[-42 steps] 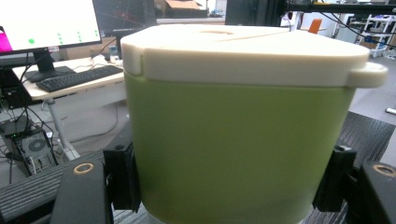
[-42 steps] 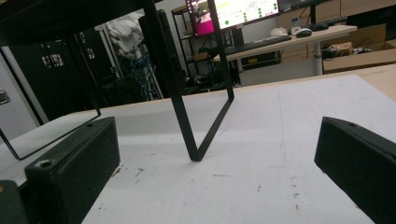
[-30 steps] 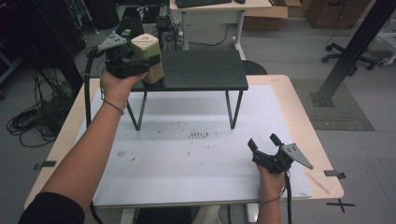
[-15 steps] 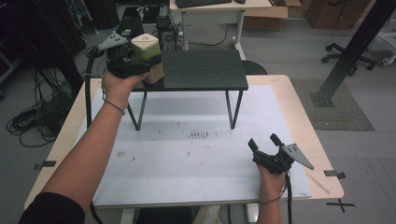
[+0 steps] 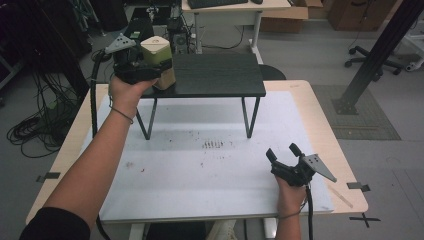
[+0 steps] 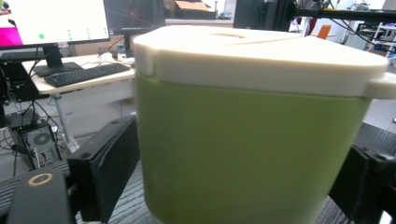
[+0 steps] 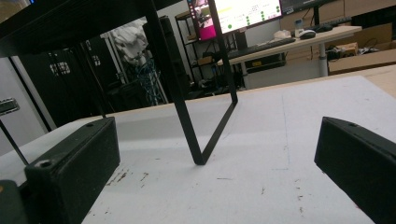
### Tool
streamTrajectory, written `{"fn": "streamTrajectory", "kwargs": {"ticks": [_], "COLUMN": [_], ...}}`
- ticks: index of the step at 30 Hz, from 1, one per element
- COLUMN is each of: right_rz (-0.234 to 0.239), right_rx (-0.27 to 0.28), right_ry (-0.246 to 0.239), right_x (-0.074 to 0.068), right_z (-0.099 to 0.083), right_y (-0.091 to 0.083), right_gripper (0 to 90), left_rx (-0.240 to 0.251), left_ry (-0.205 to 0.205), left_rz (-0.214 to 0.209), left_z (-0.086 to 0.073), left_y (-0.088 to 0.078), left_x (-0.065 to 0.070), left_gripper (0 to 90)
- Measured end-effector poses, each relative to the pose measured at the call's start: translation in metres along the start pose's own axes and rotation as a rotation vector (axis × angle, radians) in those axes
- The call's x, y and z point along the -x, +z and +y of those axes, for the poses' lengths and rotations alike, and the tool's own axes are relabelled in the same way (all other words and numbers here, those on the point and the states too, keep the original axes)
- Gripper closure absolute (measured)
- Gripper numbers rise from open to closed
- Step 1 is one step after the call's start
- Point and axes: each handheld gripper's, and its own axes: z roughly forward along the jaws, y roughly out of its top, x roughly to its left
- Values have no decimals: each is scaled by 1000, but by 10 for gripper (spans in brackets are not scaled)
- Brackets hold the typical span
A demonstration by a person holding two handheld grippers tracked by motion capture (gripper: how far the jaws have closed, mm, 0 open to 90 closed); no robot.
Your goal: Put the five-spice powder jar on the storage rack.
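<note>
you have a white mat (image 5: 200, 170) with dark specks covering your table (image 5: 320, 115). behind it stands a desk (image 5: 235, 12) with a keyboard (image 5: 217, 3), beside cardboard boxes (image 5: 320, 10), and cables (image 5: 30, 135) lie on the floor at left.

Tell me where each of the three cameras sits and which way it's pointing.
High view: above the person's side, looking forward and down on the white-covered wooden table; both forearms, left claw and right claw show.
Left gripper view: rides the left claw, facing the green container with cream lid between its black jaws.
Right gripper view: rides the right claw low over the table, facing the black slatted shelf's leg; jaws open.
Shared: the high and left views share the container.
</note>
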Motion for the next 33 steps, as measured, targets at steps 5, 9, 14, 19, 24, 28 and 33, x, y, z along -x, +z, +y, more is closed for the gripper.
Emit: {"fn": "streamTrajectory", "kwargs": {"ticks": [5, 9, 14, 19, 24, 28, 33], "right_rz": [1, 3, 4, 6, 7, 10, 11], "right_rx": [2, 5, 7, 9, 11, 14, 14], "right_ry": [2, 4, 7, 9, 10, 11, 12], "right_x": [0, 1, 1, 1, 1, 1, 1], "right_z": [0, 0, 0, 0, 0, 0, 0], "right_y": [0, 0, -1, -1, -1, -1, -1], "right_gripper": [0, 0, 0, 0, 0, 0, 0], "left_rx": [-11, -7, 6, 4, 10, 11, 13], "left_ry": [4, 29, 42, 45, 51, 59, 60], "left_rz": [-1, 8, 15, 16, 21, 29, 35], "left_z": [-1, -1, 0, 0, 1, 1, 1], "left_y": [1, 1, 0, -1, -2, -4, -7], "left_x": [0, 2, 4, 6, 8, 9, 9], "left_gripper": [81, 57, 54, 17, 2, 2, 2]}}
